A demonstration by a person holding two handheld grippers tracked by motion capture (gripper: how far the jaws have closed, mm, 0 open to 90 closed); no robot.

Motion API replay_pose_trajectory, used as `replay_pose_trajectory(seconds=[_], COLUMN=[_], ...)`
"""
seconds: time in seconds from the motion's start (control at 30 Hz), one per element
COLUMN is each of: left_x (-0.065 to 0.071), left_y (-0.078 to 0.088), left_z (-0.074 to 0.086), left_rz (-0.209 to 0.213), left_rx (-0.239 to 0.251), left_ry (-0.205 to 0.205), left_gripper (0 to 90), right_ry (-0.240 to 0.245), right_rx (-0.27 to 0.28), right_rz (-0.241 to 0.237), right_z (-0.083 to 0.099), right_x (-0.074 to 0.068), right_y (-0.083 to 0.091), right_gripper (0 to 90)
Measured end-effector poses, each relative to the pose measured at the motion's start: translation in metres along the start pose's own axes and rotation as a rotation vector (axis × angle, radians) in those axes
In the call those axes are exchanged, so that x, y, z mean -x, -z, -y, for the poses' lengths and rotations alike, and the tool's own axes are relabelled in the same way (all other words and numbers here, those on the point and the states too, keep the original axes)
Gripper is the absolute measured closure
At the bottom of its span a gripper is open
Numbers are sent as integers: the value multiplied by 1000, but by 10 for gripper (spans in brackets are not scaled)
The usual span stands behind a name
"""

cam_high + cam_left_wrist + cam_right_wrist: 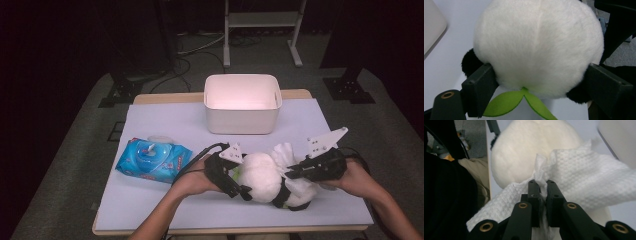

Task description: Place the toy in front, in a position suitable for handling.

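A white plush toy (261, 176) with black ears and limbs lies on the pale mat near the table's front edge. My left gripper (242, 182) comes in from the toy's left. Its two pads press the round white head (539, 45) from both sides, just above a green felt leaf (506, 102) and beside a black ear (470, 63). My right gripper (291, 174) comes in from the right, shut on a bunched white wipe (586, 180). The wipe (284, 152) drapes against the plush toy (524, 145).
A white rectangular bin (242, 117) stands at the back middle of the mat. A blue pack of wet wipes (152, 160) lies to the left of my left hand. The table's front edge (230, 231) runs just below both forearms.
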State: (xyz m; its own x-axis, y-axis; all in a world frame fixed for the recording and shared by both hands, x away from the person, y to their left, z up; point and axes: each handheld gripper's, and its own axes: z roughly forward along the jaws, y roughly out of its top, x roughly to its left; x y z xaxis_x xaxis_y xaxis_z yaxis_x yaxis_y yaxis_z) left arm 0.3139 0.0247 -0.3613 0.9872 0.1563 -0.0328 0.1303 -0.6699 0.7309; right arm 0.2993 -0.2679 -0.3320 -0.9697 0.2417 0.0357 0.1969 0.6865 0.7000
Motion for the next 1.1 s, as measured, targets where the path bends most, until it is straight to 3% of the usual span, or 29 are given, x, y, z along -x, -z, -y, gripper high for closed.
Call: replay_pose_trajectory(seconds=[0.5,0.77,0.93,1.1], left_x=[4,4,4,5], left_y=[0,-3,-5,-7], left_z=[-23,-33,-33,-32], left_rz=[-10,-18,-20,-20], left_rx=[21,15,4,-5], left_ry=[-17,-25,-27,-30], left_gripper=[141,141,139,135], right_ry=[88,118,116,88], right_rx=[52,50,52,55], right_rz=[-52,-58,-60,-57], right_z=[-32,-49,-48,-35], right_x=[-18,-21,-21,-18], right_y=[-3,-8,-10,-9], right_gripper=[829,829,831,835])
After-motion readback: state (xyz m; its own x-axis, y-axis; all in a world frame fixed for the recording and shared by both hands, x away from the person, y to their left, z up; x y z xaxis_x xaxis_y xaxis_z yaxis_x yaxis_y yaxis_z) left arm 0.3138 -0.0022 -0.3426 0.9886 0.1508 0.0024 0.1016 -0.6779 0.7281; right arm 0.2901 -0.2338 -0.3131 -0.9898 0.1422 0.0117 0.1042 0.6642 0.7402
